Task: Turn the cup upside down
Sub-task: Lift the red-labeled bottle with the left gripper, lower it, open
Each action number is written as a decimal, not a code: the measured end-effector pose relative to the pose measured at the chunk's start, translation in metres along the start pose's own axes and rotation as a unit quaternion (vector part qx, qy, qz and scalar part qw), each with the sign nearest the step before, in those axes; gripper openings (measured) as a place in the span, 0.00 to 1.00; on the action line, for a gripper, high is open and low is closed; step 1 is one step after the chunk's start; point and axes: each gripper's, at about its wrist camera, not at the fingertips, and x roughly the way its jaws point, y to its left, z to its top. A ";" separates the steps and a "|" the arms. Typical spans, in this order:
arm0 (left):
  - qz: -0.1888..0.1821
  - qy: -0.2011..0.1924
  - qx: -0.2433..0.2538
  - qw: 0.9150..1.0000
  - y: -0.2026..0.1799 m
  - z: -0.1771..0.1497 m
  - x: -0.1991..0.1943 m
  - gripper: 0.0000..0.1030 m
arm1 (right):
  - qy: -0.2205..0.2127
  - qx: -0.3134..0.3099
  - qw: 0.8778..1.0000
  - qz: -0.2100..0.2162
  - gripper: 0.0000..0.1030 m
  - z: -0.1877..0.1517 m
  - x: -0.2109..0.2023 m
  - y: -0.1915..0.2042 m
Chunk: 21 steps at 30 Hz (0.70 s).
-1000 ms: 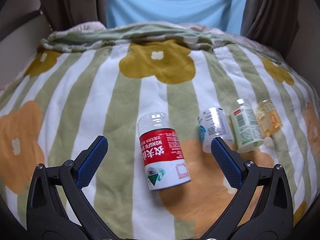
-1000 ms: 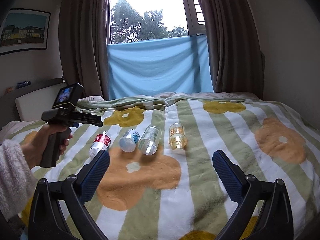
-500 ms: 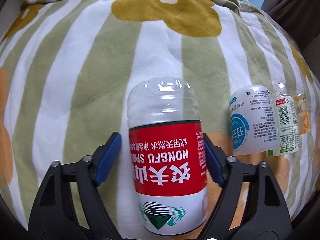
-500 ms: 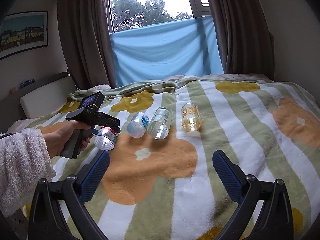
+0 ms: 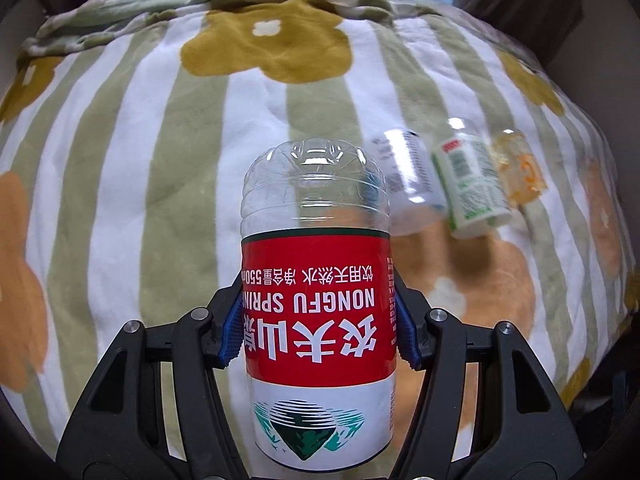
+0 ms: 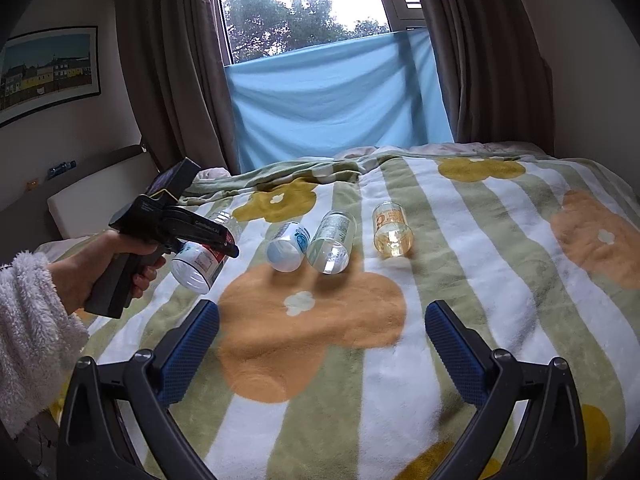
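A clear plastic cup with a red Nongfu Spring label (image 5: pixel 316 312) is held between the blue pads of my left gripper (image 5: pixel 318 330), which is shut on it. In the right wrist view the left gripper (image 6: pixel 224 246) holds this cup (image 6: pixel 198 262) tilted, just above the blanket at the left. My right gripper (image 6: pixel 322 344) is open and empty, low over the near part of the bed.
Three more cups lie on their sides on the striped flower blanket (image 6: pixel 460 280): a white and blue one (image 6: pixel 288 246), a green-labelled one (image 6: pixel 332 246) and an amber one (image 6: pixel 392 230). A headboard (image 6: pixel 96 192) stands at the left; curtains and a window are behind the bed.
My left gripper has shut on the red-labelled cup and lifted it off the blanket. The right gripper has shifted slightly, still open.
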 end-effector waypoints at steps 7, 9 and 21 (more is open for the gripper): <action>-0.036 0.010 0.107 0.994 -0.065 -0.054 -0.051 0.56 | -0.008 0.027 1.000 -0.004 1.00 0.000 -0.021 -0.004; -0.048 0.029 0.131 0.990 -0.082 -0.074 -0.049 0.56 | -0.009 0.023 1.000 -0.005 1.00 0.001 -0.027 -0.004; -0.034 0.102 0.166 0.980 -0.124 -0.151 0.011 0.56 | -0.026 0.003 1.000 0.005 1.00 -0.001 -0.064 -0.005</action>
